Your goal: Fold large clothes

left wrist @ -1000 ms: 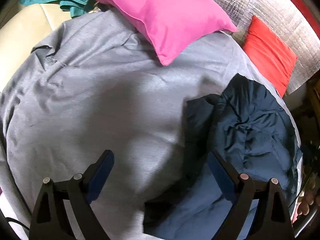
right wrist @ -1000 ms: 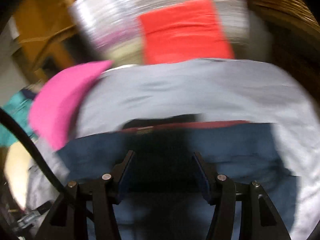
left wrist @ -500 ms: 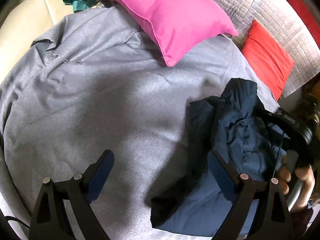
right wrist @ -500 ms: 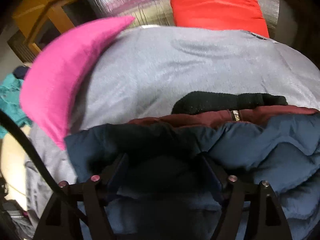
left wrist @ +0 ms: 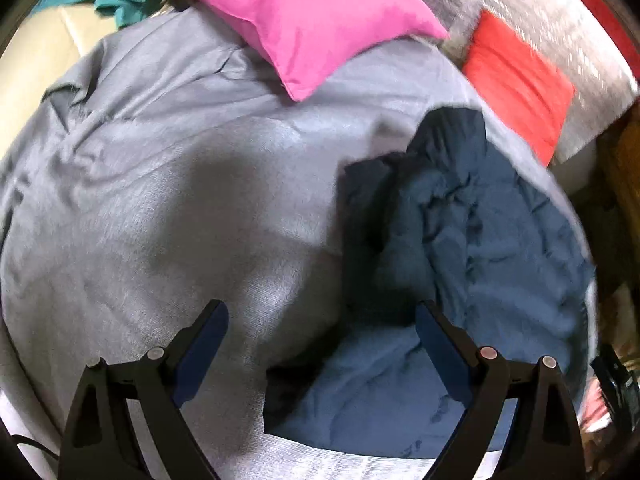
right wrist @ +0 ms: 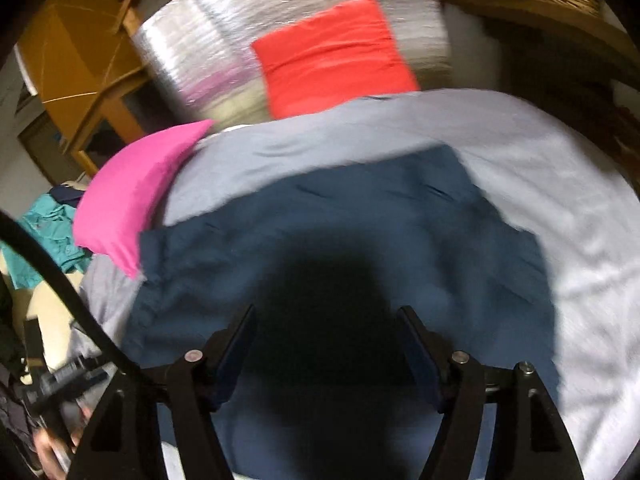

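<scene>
1. Your navy jacket point(left wrist: 472, 248) lies on the grey bed cover point(left wrist: 168, 208), toward its right side in the left wrist view, below the pink pillow point(left wrist: 304, 20) and the red pillow point(left wrist: 516, 80). It reads as partly gathered: one darker flap is turned over along its left edge, and the body is rumpled, not squared.
2. By my reading you are at an early-to-middle stage. At least one more fold and a smoothing of the creases look to be left before it is a tidy bundle.
3. Your left gripper point(left wrist: 320, 340) hangs above the jacket's near left edge with its jaws wide apart and nothing between them.
4. Your right gripper point(right wrist: 326, 344) has its jaws apart over the jacket point(right wrist: 344, 240); they have just been opening, then eased in slightly. No cloth is pinched between them now.
5. Half a second ago the right view showed a maroon lining and a black collar bunched at the jaws. Now that view shows a flatter navy panel spread over the cover.
6. In the left view your right hand, seen at the jacket's far edge before, is gone.
</scene>
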A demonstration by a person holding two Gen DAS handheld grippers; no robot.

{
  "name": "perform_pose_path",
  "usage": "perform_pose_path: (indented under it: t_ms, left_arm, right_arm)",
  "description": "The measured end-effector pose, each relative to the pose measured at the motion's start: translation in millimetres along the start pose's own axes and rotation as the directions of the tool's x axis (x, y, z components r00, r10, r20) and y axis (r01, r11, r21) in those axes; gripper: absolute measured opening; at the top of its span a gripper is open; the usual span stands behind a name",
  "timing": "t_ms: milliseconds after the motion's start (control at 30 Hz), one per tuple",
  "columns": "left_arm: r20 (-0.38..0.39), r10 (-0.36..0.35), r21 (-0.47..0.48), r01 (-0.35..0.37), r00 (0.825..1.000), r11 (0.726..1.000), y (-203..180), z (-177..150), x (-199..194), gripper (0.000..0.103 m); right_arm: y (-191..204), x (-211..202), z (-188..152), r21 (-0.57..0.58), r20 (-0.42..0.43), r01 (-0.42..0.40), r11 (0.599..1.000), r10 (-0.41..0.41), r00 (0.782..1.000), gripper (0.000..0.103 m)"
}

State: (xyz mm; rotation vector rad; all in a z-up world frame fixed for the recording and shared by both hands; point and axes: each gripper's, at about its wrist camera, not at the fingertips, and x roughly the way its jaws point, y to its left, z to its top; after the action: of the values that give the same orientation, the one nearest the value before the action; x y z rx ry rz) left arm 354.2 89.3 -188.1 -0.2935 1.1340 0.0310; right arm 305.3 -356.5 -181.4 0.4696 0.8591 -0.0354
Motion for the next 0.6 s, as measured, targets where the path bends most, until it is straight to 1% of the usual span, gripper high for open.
perform_pose_path:
  t_ms: [67, 100, 133, 200, 267, 300, 367, 433, 500, 533, 600]
  left_arm:
    - [-0.013, 0.040, 0.049, -0.039, 0.999, 0.998, -10.4, -5.7, 10.1, 0.094]
    - [-0.016, 0.055, 0.071, -0.054, 0.998, 0.996, -13.9, -7.9, 14.2, 0.094]
    - [-0.019, 0.076, 0.094, -0.074, 0.997, 0.993, -18.2, -10.2, 18.9, 0.094]
    - [-0.017, 0.090, 0.108, -0.088, 0.996, 0.990, -20.5, -11.7, 21.0, 0.094]
    - [-0.018, 0.087, 0.101, -0.085, 0.996, 0.991, -19.4, -10.3, 18.5, 0.094]
    - [-0.016, 0.078, 0.092, -0.076, 0.997, 0.993, -17.7, -9.1, 15.7, 0.094]
    - [0.006, 0.045, 0.074, -0.045, 0.999, 0.996, -14.1, -5.5, 7.4, 0.094]
    - [0.052, 0.018, 0.065, -0.021, 0.998, 0.998, -10.2, -1.5, -3.9, 0.094]
    - [0.082, -0.011, 0.055, 0.006, 0.997, 0.998, -6.0, 1.9, -9.6, 0.094]
    - [0.085, -0.028, 0.050, 0.024, 0.996, 0.998, -4.0, 3.2, -9.8, 0.094]
    - [0.070, -0.084, 0.018, 0.083, 0.994, 0.996, 1.3, 5.6, -6.6, 0.094]
  right_arm:
    - [-21.0, 7.2, -15.8, 0.040, -0.036, -0.007, 0.999, 0.009, 0.999, 0.071]
    - [-29.2, 9.4, -22.7, 0.056, -0.044, -0.019, 0.998, 0.022, 0.999, 0.067]
    - [-35.8, 13.0, -28.9, 0.062, -0.037, -0.036, 0.997, 0.039, 0.999, 0.066]
    - [-38.6, 12.8, -30.9, 0.051, -0.029, -0.054, 0.997, 0.055, 0.998, 0.065]
    - [-43.5, 6.1, -25.2, 0.066, -0.036, -0.092, 0.994, 0.094, 0.995, 0.065]
    - [-51.6, -0.6, -21.7, 0.099, -0.019, -0.130, 0.987, 0.132, 0.991, 0.065]
    - [-69.1, -14.3, -18.1, 0.165, 0.026, -0.161, 0.973, 0.159, 0.987, 0.066]
    - [-89.1, -23.3, -12.1, 0.221, 0.055, -0.170, 0.960, 0.162, 0.985, 0.071]
    - [-112.4, -28.5, -8.8, 0.276, 0.081, -0.153, 0.949, 0.136, 0.987, 0.073]
    - [-125.2, -29.7, -9.4, 0.313, 0.088, -0.138, 0.940, 0.116, 0.989, 0.073]
    - [-150.9, -26.1, -9.6, 0.390, 0.080, -0.141, 0.910, 0.119, 0.990, 0.073]
